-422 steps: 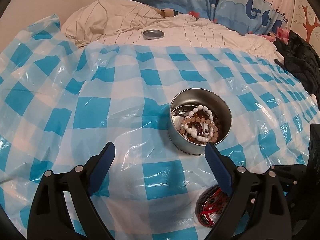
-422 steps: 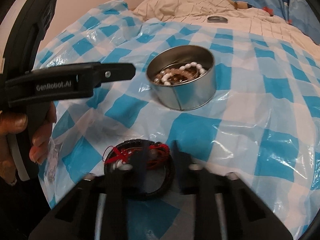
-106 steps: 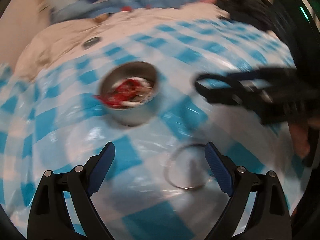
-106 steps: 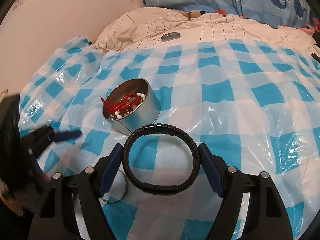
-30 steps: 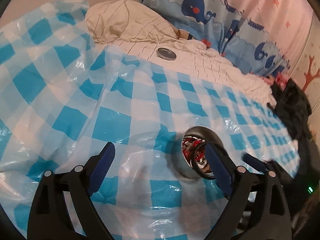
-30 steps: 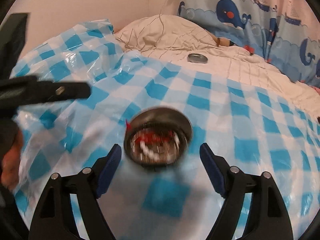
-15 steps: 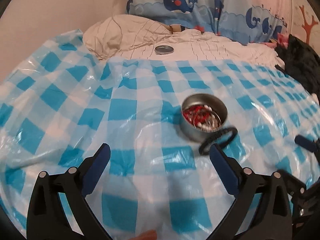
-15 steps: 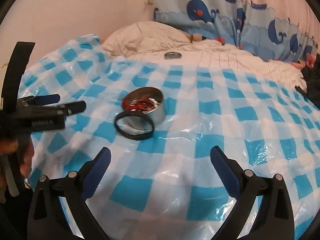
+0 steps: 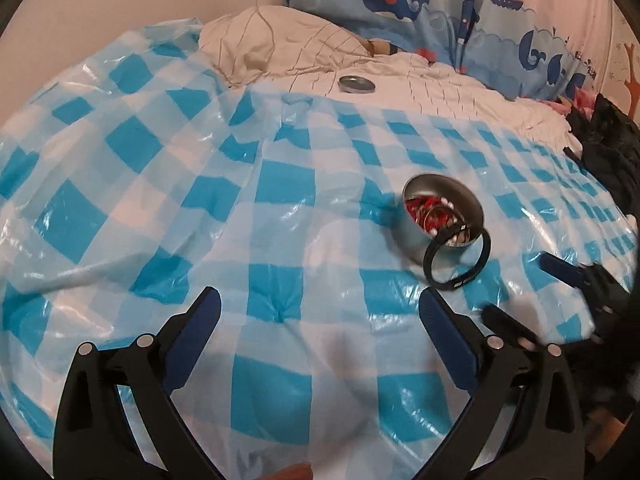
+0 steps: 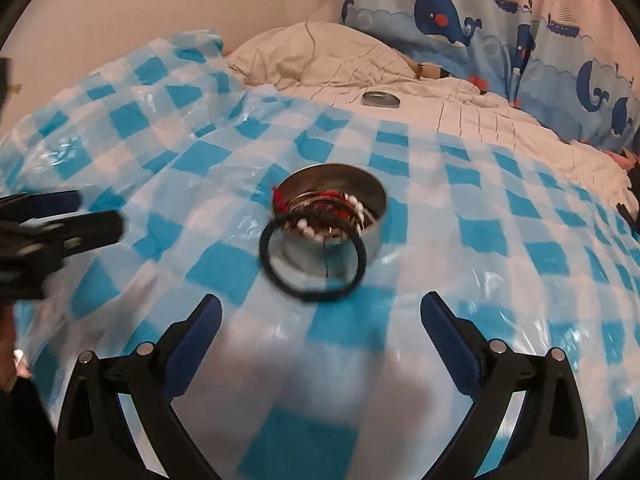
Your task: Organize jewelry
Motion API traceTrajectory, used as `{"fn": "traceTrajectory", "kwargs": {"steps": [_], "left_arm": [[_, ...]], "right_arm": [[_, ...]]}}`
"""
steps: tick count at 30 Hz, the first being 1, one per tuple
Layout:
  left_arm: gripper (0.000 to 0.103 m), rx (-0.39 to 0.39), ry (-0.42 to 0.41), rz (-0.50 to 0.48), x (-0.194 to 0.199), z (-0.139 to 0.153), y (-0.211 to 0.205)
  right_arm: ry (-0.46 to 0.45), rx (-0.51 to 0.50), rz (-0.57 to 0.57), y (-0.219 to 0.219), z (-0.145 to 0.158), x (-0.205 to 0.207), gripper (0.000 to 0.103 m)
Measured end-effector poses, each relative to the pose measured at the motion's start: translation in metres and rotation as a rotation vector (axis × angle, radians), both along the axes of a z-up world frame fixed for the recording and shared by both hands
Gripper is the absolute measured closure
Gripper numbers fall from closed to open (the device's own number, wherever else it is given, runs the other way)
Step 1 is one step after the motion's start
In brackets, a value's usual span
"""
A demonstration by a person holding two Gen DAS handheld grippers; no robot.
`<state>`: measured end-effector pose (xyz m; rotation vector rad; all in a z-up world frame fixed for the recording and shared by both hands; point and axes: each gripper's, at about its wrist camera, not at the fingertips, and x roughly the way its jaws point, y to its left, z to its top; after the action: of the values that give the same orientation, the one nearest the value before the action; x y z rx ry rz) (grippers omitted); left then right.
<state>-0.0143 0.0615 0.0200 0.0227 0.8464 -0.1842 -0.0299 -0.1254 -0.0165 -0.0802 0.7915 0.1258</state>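
A round metal tin (image 9: 412, 236) (image 10: 374, 240) stands on the blue-and-white checked plastic sheet (image 9: 280, 184), holding red cord and white and brown bead bracelets. A black bracelet (image 9: 456, 285) (image 10: 316, 295) leans against the tin's near wall, its top resting at the rim. My left gripper (image 9: 320, 304) is open and empty, with the tin ahead and to its right. My right gripper (image 10: 320, 308) is open and empty too, directly in front of the black bracelet. Each gripper shows at the edge of the other's view: the right gripper (image 9: 560, 272), the left gripper (image 10: 60, 228).
The tin's lid (image 9: 356, 85) (image 10: 381, 100) lies on the cream quilt beyond the sheet. A pillow (image 10: 320, 56) and whale-print bedding (image 10: 460, 16) lie at the back. Dark clothing (image 9: 608, 152) is piled at the right.
The black bracelet went from over the tin's mouth to leaning on its side. The right gripper pulled back, then came closer again. The left gripper swung left, so the tin sits further right in its view.
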Motion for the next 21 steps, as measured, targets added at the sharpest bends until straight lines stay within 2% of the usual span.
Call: {"fn": "traceTrajectory", "kwargs": {"steps": [4, 6, 8, 9, 13, 21], "left_arm": [[0.008, 0.040, -0.025, -0.028, 0.004, 0.005, -0.010], [0.008, 0.049, -0.031, -0.035, 0.004, 0.007, -0.013], [0.008, 0.046, -0.030, -0.037, 0.004, 0.008, -0.013], [0.008, 0.042, -0.029, -0.037, 0.004, 0.009, -0.013], [0.008, 0.041, -0.026, -0.037, 0.005, 0.008, -0.012], [0.008, 0.030, -0.015, -0.044, 0.003, 0.006, -0.013]], "right_arm": [[0.041, -0.016, -0.042, -0.001, -0.016, 0.032, 0.009], [0.069, 0.000, -0.047, -0.006, -0.022, 0.039, 0.033], [0.108, 0.009, -0.059, -0.014, -0.028, 0.043, 0.073], [0.118, 0.011, -0.053, -0.017, -0.030, 0.045, 0.087], [0.113, 0.048, -0.031, -0.025, -0.026, 0.042, 0.095], [0.029, 0.072, 0.011, -0.019, 0.020, 0.023, 0.096]]}}
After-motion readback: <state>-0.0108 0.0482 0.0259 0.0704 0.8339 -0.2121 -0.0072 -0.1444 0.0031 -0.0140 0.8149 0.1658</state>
